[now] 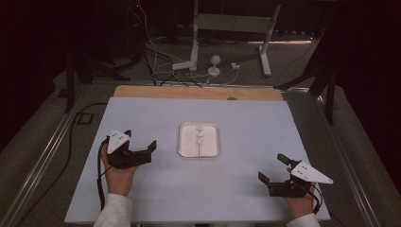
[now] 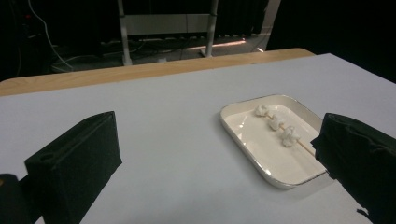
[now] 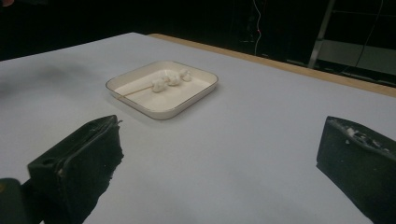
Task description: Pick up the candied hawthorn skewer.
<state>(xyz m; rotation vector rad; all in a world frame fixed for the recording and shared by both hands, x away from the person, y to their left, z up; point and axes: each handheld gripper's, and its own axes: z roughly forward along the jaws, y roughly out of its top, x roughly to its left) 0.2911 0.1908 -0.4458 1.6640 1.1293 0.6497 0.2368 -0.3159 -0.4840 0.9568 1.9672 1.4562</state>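
A: High view first. What's on the worktop?

B: Pale blue-grey sheet over a wooden board; a strip of wood shows along the far edge. A white tray with rounded corners sits about mid-worktop, a little nearer the left edge than the right. In it lies a skewer carrying small white lumps, laid front to back.

A: Grippers?

B: Left gripper rests near the left edge, level with the tray, jaws spread and empty, pointing toward the tray but well apart from it. Right gripper sits by the near right corner, jaws likewise spread, nothing between them. A hand holds each from below; pale sleeves at the near edge.

A: Left gripper view?

B: Both black jaws wide apart at the bottom corners. Tray lies ahead and to the right; the right jaw overlaps its near corner in the picture. Skewer runs lengthwise in the tray, three white lumps toward its far end, bare stick toward the jaw. Whether jaw and tray touch, I cannot tell.

A: Right gripper view?

B: Jaws again wide, nothing held. Tray ahead, left of centre, clear of both jaws. Skewer lies across it, lumps bunched at the far side, bare stick reaching the left rim.
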